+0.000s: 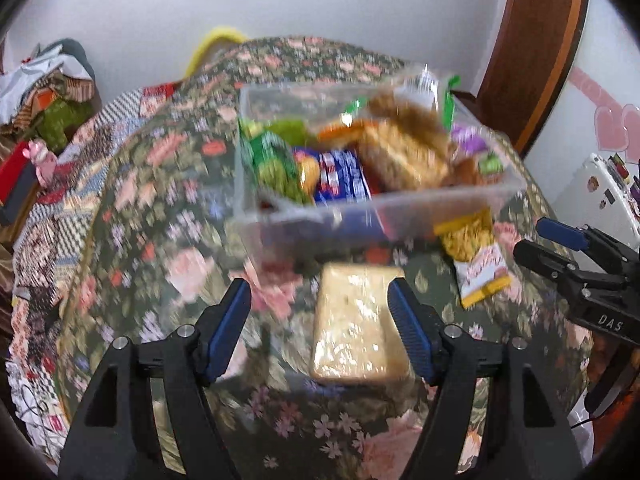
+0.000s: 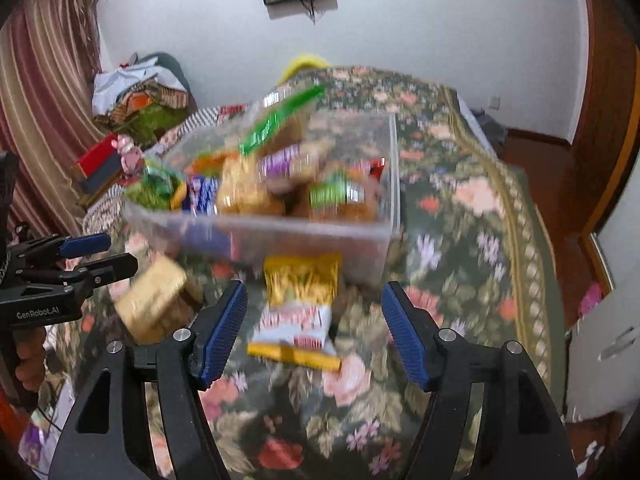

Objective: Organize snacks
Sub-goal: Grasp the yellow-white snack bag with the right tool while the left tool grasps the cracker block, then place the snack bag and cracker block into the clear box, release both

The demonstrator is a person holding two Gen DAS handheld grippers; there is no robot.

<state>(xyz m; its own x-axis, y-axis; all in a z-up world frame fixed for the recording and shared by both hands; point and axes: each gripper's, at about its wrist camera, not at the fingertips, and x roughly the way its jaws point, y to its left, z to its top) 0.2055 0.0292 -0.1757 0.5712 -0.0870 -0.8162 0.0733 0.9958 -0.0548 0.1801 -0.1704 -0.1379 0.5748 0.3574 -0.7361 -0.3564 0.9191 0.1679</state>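
Alignment is the point at issue here. In my left wrist view the pale, clear-wrapped rectangular block of crackers (image 1: 358,326) lies on the floral tablecloth (image 1: 160,264) between the fingers of my left gripper (image 1: 320,324), set toward its right finger. Its long axis runs away from me toward the box, roughly along the line the gripper points. The jaws stand wide; I see a clear gap on the left side, but blur keeps me from telling whether the right pad touches the wrapper.

In my right wrist view the yellow-and-white foil snack packet (image 2: 298,312) lies flat on the cloth, framed between the fingers of my right gripper (image 2: 314,330). Its long axis also points toward the box. Those jaws are spread well wider than the packet, and neither pad presses on it.

I judge each hand nearer its own item: the left to the cracker block, the right to the packet. The packet rests just beside the near wall of the clear plastic rectangular storage box (image 1: 248,168).

The box sits beyond both items and already holds a heap of wrapped snacks: green, blue, purple and tan packets, piled above the rim at the far side. Individual labels are too blurred to read.
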